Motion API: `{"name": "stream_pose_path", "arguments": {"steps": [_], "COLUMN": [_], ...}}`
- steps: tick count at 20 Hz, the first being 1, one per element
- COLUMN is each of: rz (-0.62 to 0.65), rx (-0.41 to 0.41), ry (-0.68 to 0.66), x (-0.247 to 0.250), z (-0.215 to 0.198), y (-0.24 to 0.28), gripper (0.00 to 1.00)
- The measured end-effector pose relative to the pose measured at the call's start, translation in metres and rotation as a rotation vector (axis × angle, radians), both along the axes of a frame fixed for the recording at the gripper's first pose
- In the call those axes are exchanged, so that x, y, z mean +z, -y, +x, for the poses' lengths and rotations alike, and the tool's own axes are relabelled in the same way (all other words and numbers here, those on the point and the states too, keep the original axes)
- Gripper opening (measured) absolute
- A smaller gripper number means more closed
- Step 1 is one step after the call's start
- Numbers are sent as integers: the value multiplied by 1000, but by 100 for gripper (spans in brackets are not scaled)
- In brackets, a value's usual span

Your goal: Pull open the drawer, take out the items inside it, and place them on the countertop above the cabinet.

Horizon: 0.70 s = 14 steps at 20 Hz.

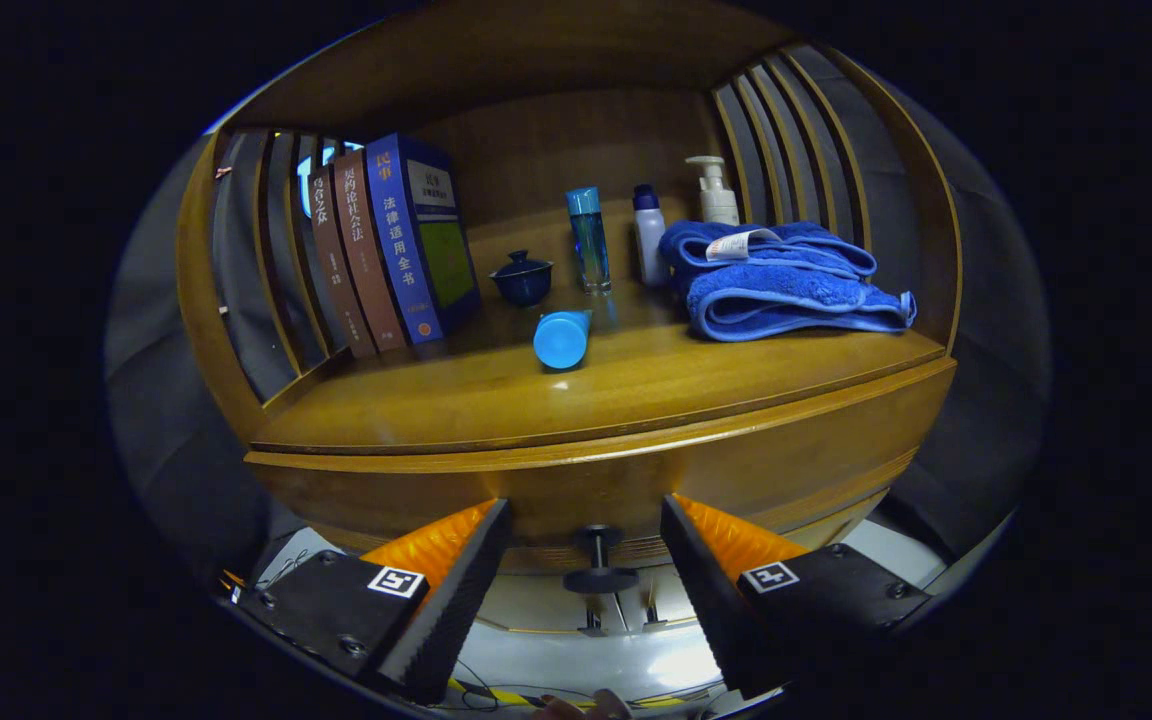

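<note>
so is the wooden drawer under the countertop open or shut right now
Shut: the wooden drawer front sits flush under the countertop edge, and its dark round knob stands untouched between the open gripper fingers.

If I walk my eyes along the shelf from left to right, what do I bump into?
Books → dark blue lidded cup → blue bottle lying on its side → tall clear blue bottle → white bottle with blue cap → folded blue towel. The open tool waits below, its fingers either side of the drawer knob.
</note>
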<state>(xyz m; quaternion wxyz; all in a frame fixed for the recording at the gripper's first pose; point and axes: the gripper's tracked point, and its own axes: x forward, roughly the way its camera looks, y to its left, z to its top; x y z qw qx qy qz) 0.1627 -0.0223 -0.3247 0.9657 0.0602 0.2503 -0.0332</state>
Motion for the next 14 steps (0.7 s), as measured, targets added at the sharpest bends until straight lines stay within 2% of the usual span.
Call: {"name": "stream_pose_path", "arguments": {"steps": [9,14], "rz": [12,11], "rx": [0,7], "ry": [7,31], "x": [5,28], "z": [-2,-14], "y": [-1,-3], "gripper": [100,100]}}
